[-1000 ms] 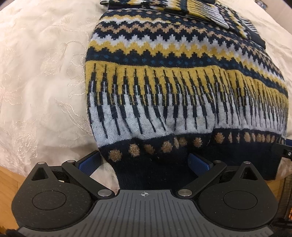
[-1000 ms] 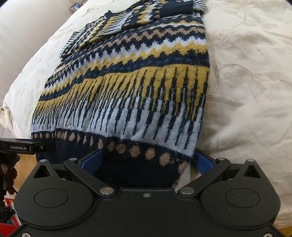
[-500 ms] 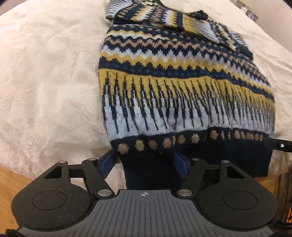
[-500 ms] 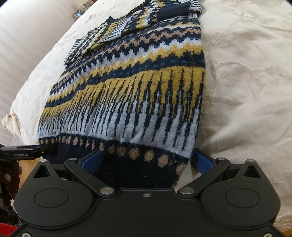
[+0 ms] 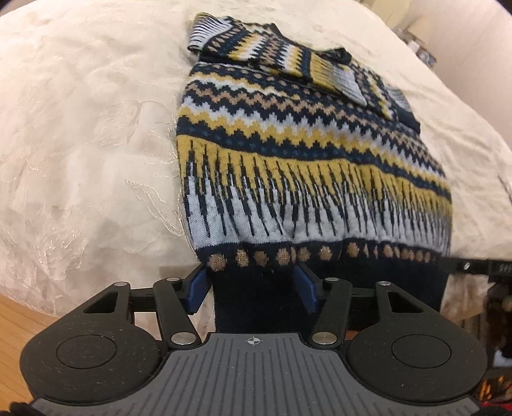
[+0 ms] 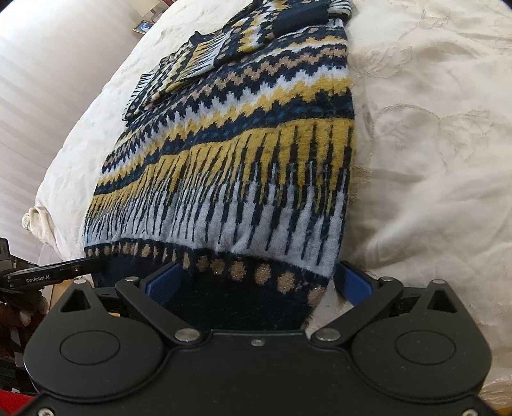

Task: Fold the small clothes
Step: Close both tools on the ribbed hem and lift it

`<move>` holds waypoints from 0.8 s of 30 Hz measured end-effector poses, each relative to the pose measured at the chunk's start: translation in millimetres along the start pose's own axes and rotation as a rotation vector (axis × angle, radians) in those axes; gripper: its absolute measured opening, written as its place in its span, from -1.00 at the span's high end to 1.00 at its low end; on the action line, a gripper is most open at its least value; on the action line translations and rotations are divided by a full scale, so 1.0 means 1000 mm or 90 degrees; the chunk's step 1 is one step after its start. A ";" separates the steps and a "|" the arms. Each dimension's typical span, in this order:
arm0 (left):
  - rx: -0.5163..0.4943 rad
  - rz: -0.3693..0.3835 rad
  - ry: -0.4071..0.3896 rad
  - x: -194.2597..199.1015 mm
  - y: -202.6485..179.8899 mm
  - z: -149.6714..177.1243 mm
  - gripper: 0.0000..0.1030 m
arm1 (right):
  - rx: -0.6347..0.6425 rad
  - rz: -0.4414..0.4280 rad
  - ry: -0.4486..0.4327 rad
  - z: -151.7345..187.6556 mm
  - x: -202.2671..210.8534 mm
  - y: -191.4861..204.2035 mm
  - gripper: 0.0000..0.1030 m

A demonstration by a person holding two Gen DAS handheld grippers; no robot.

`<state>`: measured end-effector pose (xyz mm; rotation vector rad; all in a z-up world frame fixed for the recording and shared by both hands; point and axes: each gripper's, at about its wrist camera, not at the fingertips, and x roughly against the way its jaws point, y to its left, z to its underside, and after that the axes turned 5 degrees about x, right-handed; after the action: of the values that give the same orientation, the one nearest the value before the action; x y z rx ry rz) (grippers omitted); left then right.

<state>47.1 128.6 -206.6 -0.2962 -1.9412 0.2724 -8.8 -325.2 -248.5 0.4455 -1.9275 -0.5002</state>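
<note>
A knitted sweater [image 5: 304, 153] in navy, yellow and pale blue lies flat on a cream bedspread, sleeves folded across its far end [image 5: 288, 57]. Its navy hem [image 5: 256, 304] hangs over the near bed edge. My left gripper [image 5: 252, 283] is at the hem's left corner with its jaws closing. The blue pads [image 5: 198, 284] press the hem, which gathers between them. My right gripper [image 6: 257, 283] straddles the hem's right corner [image 6: 288, 288], wide and just starting to close, pads clear of the knit [image 6: 243, 153]. A finger of each gripper [image 6: 54, 272] shows in the other's view.
The embroidered cream bedspread [image 5: 80, 144] spreads to either side of the sweater [image 6: 432, 160]. Wooden floor [image 5: 19, 320] shows below the bed edge at the lower left. A small picture frame [image 6: 143, 26] stands beyond the bed's far side.
My left gripper's jaws have narrowed from wide apart onto the hem, bunching it, and the hand has drawn back and up. The right gripper has hardly moved.
</note>
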 end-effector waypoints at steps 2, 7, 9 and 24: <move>0.018 0.010 -0.015 0.003 0.002 0.000 -0.07 | 0.003 0.007 -0.002 0.000 0.001 0.000 -0.78; 0.056 0.024 -0.039 0.008 0.008 -0.006 -0.07 | -0.030 -0.001 -0.011 -0.001 0.007 -0.011 -0.35; 0.066 0.028 -0.048 0.008 0.009 -0.009 -0.07 | -0.045 -0.007 -0.009 -0.002 0.008 -0.016 -0.21; 0.152 0.027 -0.070 0.008 0.034 -0.011 0.40 | -0.072 -0.052 -0.015 -0.008 0.002 -0.014 -0.18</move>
<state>56.9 163.6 -206.4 -0.1677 -1.9884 0.5531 -1.5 -339.4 -251.8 0.4487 -1.8979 -0.6665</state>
